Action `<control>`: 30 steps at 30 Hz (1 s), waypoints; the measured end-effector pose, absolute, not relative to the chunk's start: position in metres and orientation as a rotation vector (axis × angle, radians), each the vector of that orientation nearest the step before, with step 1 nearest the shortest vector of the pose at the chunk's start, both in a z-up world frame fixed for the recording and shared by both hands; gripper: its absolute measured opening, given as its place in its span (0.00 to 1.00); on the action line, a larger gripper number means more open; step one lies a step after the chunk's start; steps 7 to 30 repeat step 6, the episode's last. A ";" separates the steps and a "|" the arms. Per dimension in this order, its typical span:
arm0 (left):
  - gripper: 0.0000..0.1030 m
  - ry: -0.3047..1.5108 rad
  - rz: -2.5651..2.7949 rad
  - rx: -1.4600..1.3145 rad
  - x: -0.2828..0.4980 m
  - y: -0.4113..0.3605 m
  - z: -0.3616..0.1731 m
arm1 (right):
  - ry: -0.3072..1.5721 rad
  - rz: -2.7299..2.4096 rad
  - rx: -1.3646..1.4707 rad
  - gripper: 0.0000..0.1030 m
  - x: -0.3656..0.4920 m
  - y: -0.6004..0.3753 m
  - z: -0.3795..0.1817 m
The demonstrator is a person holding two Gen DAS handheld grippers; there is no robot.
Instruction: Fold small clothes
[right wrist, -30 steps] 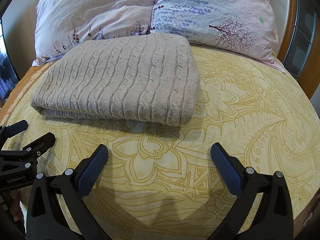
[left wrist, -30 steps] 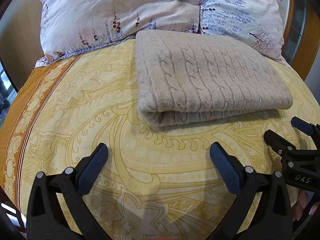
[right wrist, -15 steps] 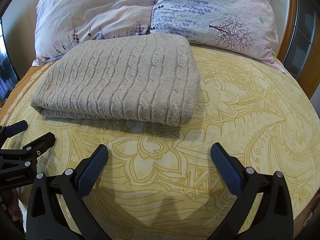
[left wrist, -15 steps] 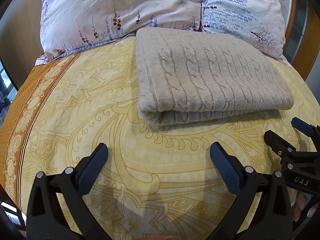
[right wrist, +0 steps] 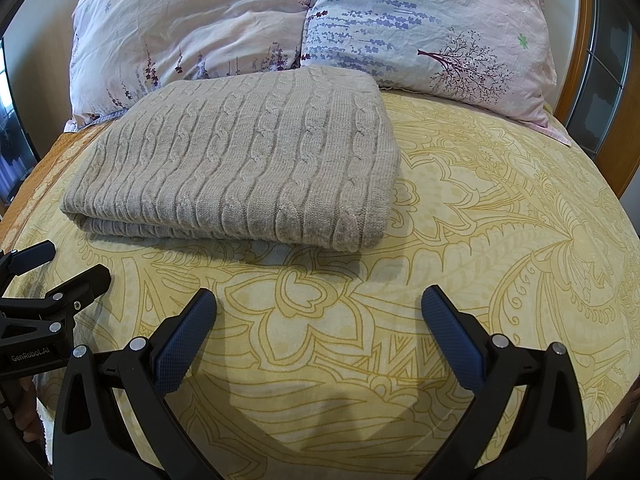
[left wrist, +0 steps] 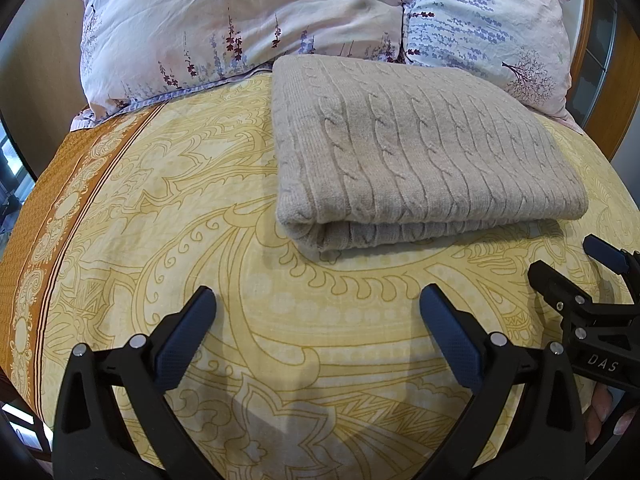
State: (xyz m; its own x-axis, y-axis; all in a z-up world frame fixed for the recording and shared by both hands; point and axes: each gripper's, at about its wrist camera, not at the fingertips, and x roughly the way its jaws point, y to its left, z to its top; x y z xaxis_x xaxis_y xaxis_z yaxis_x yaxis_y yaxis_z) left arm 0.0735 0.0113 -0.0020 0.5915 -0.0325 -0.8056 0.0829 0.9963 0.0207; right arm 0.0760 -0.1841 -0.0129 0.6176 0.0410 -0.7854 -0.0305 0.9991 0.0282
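Observation:
A beige cable-knit sweater [left wrist: 424,152] [right wrist: 248,164] lies folded into a flat rectangle on the yellow patterned bedspread [left wrist: 200,220] [right wrist: 500,208], its folded edge facing me. My left gripper [left wrist: 318,304] hovers open above the bedspread, a short way in front of the sweater's near left corner, holding nothing. My right gripper [right wrist: 320,304] is open too, in front of the sweater's near right corner, apart from it. Each gripper shows at the edge of the other's view: the right one [left wrist: 568,264] and the left one [right wrist: 60,264].
Two floral pillows [left wrist: 240,20] [right wrist: 420,28] lean against the head of the bed just behind the sweater. An orange border [left wrist: 48,208] runs along the bed's left side. A wooden frame [right wrist: 592,80] stands at the right. Bare bedspread lies right of the sweater.
Almost nothing differs. The left wrist view has crept slightly, so the sweater sits a touch higher. Both grippers stay open and the sweater lies still.

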 end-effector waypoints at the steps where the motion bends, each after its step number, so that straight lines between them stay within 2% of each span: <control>1: 0.98 0.936 -0.067 0.058 0.073 0.011 -0.002 | 0.904 0.041 0.012 0.99 0.076 -0.184 -0.013; 30: 0.98 0.935 -0.067 0.058 0.073 0.011 -0.002 | 0.904 0.042 0.012 0.99 0.076 -0.184 -0.013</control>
